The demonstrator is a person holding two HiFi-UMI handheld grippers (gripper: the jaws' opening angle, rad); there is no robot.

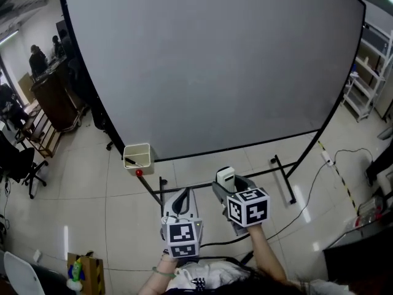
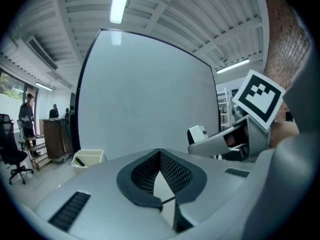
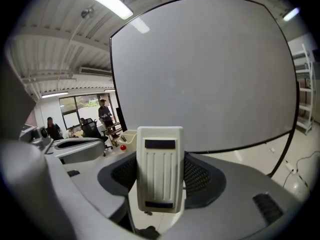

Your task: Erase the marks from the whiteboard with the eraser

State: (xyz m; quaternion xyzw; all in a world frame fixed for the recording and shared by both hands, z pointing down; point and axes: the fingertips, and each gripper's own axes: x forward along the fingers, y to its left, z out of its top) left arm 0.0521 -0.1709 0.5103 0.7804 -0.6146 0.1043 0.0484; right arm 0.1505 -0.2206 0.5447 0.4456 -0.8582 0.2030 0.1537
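Note:
A large whiteboard on a black frame fills the head view; I see no marks on its grey-white face. It also shows ahead in the left gripper view and the right gripper view. My right gripper is shut on a white ribbed eraser, held upright between the black mesh pads, short of the board's lower edge. The eraser points at the board. My left gripper hangs beside it, lower left, with its jaws shut on nothing.
A cream basket hangs at the board's lower left corner with a red knob below. The black stand legs and a cable lie on the tiled floor. Shelving stands right; people at a desk stand left.

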